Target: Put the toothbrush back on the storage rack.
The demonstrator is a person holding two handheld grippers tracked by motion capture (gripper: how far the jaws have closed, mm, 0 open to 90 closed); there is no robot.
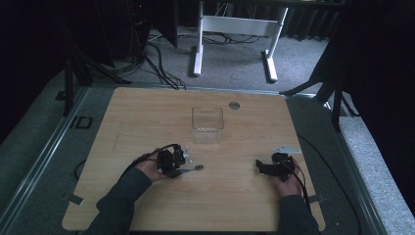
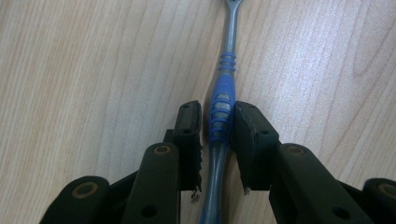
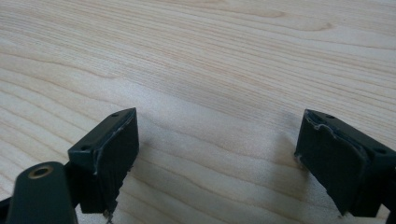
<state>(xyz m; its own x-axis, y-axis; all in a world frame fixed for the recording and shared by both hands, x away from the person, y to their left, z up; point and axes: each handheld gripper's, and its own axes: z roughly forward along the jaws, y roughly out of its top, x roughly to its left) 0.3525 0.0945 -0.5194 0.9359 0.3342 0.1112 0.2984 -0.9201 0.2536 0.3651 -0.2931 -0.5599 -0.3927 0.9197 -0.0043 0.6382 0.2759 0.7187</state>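
In the high view, the left gripper (image 1: 182, 164) sits low over the wooden table (image 1: 147, 122), with the toothbrush (image 1: 192, 169) running out from between its jaws toward the right gripper (image 1: 262, 166), which lies well apart. A clear box (image 1: 207, 118) stands farther up the table, beyond both.

In the left gripper view, the left gripper (image 2: 218, 123) has its jaws narrowed around the toothbrush (image 2: 221, 109). The blue ribbed grip lies between the two pads, both close against its sides; whether they press on it I cannot tell. The grey neck runs on ahead of the jaw tips.

In the right gripper view, the right gripper (image 3: 217, 135) stands with its jaws wide apart, bare table (image 3: 210, 70) between them.
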